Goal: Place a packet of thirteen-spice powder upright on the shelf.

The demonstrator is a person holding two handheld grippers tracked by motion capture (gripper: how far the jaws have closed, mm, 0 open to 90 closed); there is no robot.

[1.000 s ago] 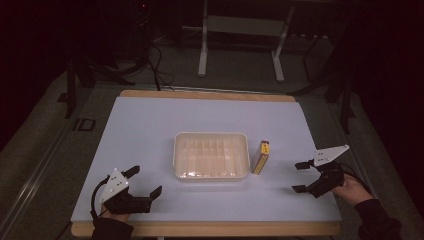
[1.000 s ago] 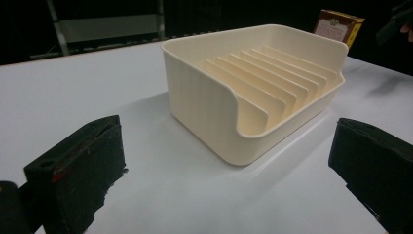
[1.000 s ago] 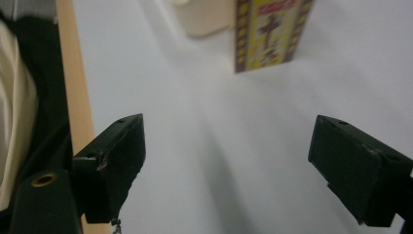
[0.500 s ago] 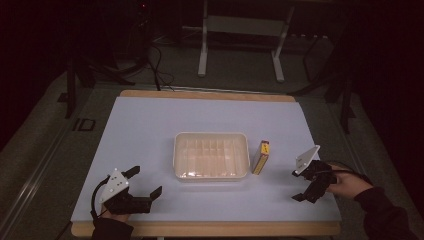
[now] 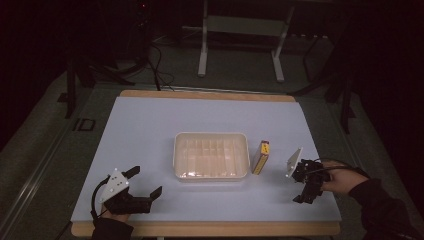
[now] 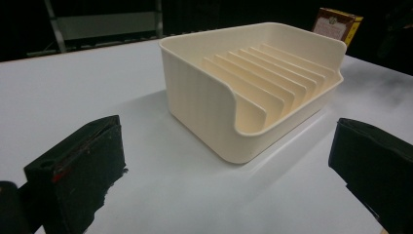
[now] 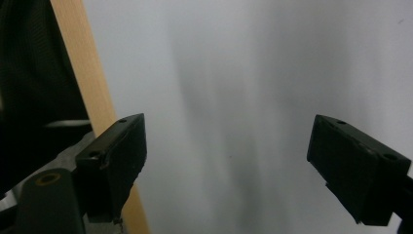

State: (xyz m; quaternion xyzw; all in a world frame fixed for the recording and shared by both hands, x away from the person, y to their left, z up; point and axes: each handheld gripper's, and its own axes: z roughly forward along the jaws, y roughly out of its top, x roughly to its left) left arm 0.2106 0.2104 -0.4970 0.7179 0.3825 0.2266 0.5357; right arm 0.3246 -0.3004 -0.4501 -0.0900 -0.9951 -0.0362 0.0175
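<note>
Beside the cream tray (image 5: 211,155), the yellow box's (image 5: 260,157) label is unreadable.

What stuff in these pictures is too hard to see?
- Small yellow box: its print is too small to read in the high view; in the left gripper view the cream tray covers its lower part.
- Right claw: in the right gripper view the white table is smeared by blur.
- Left claw: the picture's bottom edge cuts its hand off.
- Room behind the table: too dark.

Between your right gripper (image 5: 303,186) and the box (image 5: 260,157) the table (image 5: 150,125) lies bare. The tray (image 5: 211,156) stands just beyond the box, blocking passage from the left.
</note>
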